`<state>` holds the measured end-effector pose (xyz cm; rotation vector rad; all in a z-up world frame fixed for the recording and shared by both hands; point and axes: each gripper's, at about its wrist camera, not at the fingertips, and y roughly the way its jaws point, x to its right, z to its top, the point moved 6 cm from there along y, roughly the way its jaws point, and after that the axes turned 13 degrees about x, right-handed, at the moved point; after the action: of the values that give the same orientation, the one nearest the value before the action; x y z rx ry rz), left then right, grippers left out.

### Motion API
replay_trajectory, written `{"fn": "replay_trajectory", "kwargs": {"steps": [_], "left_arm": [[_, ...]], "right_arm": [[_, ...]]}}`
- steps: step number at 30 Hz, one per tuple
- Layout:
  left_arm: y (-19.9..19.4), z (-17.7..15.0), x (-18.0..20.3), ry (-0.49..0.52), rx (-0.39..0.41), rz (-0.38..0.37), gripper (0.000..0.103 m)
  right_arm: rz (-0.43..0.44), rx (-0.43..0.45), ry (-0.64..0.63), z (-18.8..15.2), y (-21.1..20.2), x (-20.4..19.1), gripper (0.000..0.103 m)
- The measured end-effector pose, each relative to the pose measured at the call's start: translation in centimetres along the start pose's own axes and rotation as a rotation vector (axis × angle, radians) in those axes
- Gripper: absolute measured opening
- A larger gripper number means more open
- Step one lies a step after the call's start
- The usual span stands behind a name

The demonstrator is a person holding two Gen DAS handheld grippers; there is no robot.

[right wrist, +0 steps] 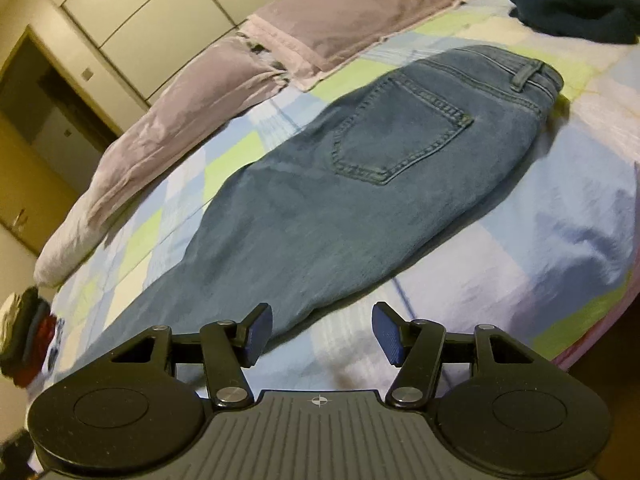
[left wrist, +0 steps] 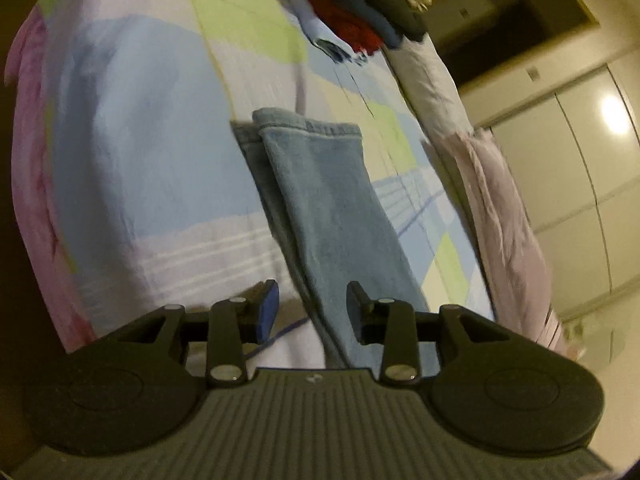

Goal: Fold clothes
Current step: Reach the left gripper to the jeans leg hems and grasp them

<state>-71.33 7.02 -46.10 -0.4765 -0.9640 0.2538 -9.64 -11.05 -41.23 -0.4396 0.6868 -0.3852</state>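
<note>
Left gripper (left wrist: pixel 313 308) and right gripper (right wrist: pixel 322 332) both stand apart, empty, above the bed (right wrist: pixel 560 216). Faded blue denim jeans (right wrist: pixel 360 184), folded leg over leg, lie flat on its patchwork-printed sheet. Beyond lie crumpled lilac pillows (right wrist: pixel 208 92), a dark garment (right wrist: pixel 580 0), and stacked clothes (left wrist: pixel 368 20).

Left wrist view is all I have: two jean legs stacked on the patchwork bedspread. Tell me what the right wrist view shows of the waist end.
Observer: The jeans lie flat, already halved lengthwise, with a back pocket facing up.
Operator: Report where the waistband sits.
Observer: The waistband is at the far end, towards a dark green garment heaped on the bedspread.
Operator: Give me the right tool.
Observer: The right tool is open and empty, just off the near edge of the jeans.
</note>
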Motion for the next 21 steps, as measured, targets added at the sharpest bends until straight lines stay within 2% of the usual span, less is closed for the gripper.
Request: {"fn": "replay_trajectory", "kwargs": {"steps": [6,10,15,18,21], "left_arm": [[1.0,-0.3,0.7,0.024,0.039,0.015,0.035],[1.4,-0.5,0.8,0.034,0.060,-0.008,0.035],[2.0,-0.3,0.1,-0.038,0.077,-0.049,0.035],[2.3,-0.5,0.0,-0.058,0.099,-0.060,0.035],[2.2,-0.9,0.1,-0.027,0.127,-0.069,0.034]], "right_arm": [[0.025,0.003,0.033,0.6,0.1,-0.1,0.059],[0.026,0.018,0.040,0.0,-0.5,0.3,0.059],[-0.019,0.018,0.108,-1.2,0.5,1.6,0.059],[-0.018,0.057,0.120,-0.6,1.6,1.2,0.059],[-0.017,0.153,0.061,1.3,2.5,0.5,0.059]]}}
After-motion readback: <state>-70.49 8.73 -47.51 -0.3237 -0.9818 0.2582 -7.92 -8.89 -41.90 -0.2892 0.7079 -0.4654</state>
